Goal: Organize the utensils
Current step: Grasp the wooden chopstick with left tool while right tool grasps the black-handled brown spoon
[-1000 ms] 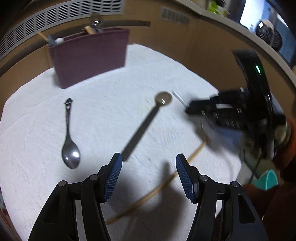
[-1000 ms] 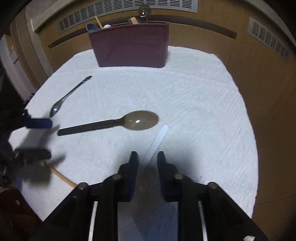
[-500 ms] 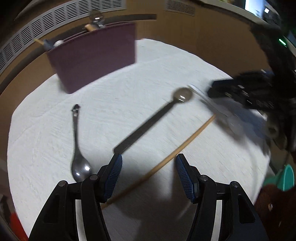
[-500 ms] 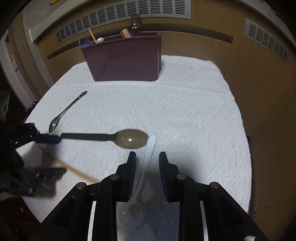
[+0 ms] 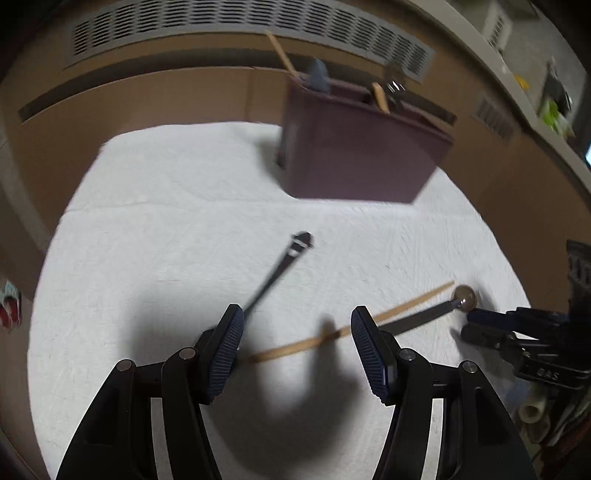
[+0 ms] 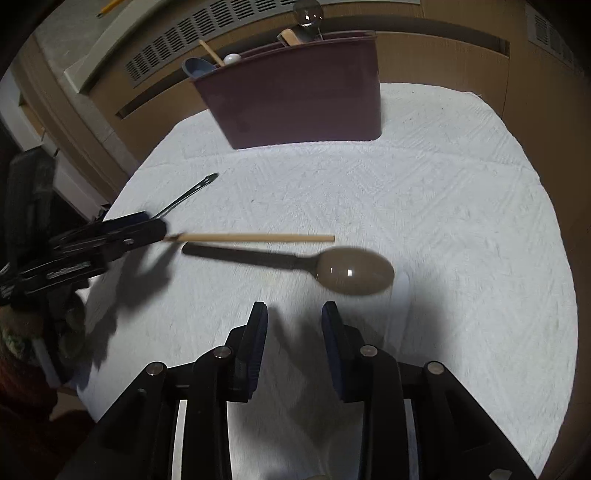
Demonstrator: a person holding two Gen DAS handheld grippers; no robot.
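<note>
Straddling the chopstick with jaws apart and empty, the left gripper faces a light, stiff, slippery stick — best pinched mid-length, I judge — while the right gripper, jaws just opening, holds nothing.

I seem to be in a home room: a white textured cloth covers the table, wood-panelled walls with vent grilles stand behind it.

Cloth on your table: white, woven, rough with a raised pattern.
Holder: maroon plastic, smooth, matt.
Your big spoon: brown glossy bowl, dark matt handle.
Small spoon: polished metal.
Chopstick: pale bare wood, matt.
Your left claw: black plastic arms, blue ribbed pads.
Wall panels: tan, smooth, like wood.
</note>
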